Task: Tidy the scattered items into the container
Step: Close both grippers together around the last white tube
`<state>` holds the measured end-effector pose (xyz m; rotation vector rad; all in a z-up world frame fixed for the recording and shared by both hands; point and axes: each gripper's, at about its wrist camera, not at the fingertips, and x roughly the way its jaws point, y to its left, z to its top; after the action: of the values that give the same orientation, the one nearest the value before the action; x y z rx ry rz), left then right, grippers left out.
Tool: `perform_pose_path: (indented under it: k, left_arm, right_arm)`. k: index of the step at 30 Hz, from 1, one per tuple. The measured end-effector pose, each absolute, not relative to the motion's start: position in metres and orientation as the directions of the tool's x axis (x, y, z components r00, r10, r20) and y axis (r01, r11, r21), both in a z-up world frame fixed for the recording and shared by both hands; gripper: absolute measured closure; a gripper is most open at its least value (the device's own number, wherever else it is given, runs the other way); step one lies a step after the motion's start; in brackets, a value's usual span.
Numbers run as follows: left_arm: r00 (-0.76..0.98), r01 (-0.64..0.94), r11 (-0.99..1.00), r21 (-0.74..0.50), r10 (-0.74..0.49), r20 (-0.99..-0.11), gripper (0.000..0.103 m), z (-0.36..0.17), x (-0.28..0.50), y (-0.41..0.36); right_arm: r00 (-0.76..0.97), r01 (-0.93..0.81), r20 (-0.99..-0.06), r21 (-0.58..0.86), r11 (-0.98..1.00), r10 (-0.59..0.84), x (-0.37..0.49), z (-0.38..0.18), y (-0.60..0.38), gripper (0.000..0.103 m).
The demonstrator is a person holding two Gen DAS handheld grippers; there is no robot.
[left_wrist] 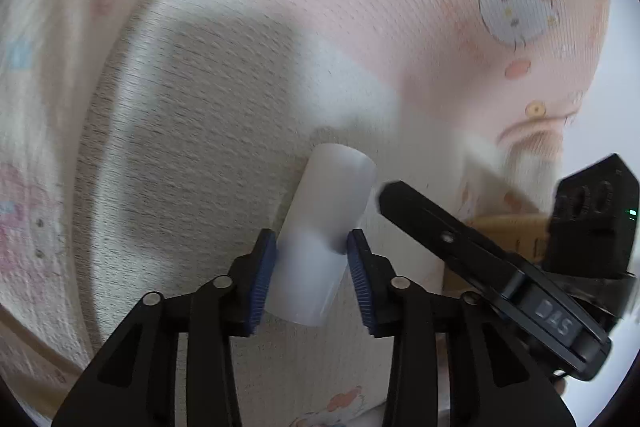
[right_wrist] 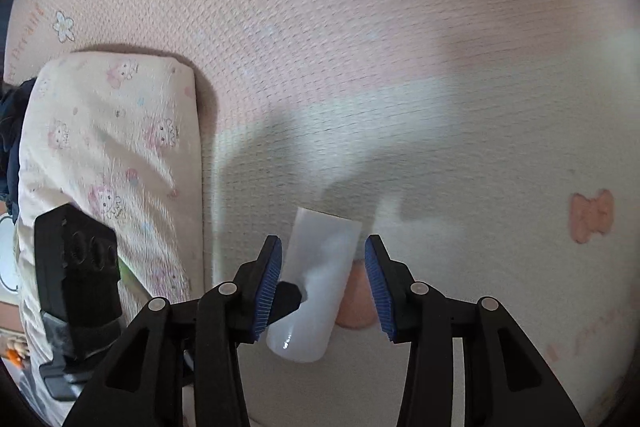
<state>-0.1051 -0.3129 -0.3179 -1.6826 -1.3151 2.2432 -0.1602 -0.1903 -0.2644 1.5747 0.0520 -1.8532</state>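
A frosted white plastic tube is held above the pink cartoon-print mat. My left gripper is shut on the tube, its blue pads pressed against both sides. In the right wrist view the same tube lies between my right gripper's open jaws; the left pad is close to it and the right pad stands clear. A left fingertip shows against the tube. The right gripper's body reaches in from the right in the left wrist view. No container is clearly in view.
A folded cream cartoon-print cushion lies on the mat at the left. A tan object shows blurred behind the right gripper. The left gripper's body sits low left. A dark cloth is at the far left edge.
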Motion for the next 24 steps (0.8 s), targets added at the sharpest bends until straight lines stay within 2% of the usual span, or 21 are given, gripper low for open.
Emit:
perform_pose_path:
  k: [6, 12, 17, 24]
  left_arm:
    - [-0.409, 0.447, -0.623, -0.642, 0.496, -0.766, 0.053, -0.322, -0.097, -0.303]
    - [-0.438, 0.464, -0.587, -0.664, 0.5, -0.748, 0.055, -0.322, -0.098, -0.294]
    - [-0.483, 0.503, -0.499, -0.706, 0.514, -0.708, 0.055, -0.329, -0.098, -0.294]
    - [-0.504, 0.489, -0.495, -0.718, 0.512, -0.696, 0.059, -0.327, -0.102, -0.296]
  right_arm:
    - [-0.05, 0.517, -0.901, 0.345, -0.784, -0.43, -0.143, -0.259, -0.161, 0.062]
    - [-0.067, 0.617, -0.93, 0.246, -0.748, -0.361, -0.117, -0.267, -0.163, 0.062]
    - [-0.046, 0.66, -0.924, 0.258, -0.706, -0.38, -0.108, -0.269, -0.168, 0.056]
    - [-0.024, 0.623, -0.918, 0.295, -0.724, -0.395, -0.124, -0.286, -0.18, 0.056]
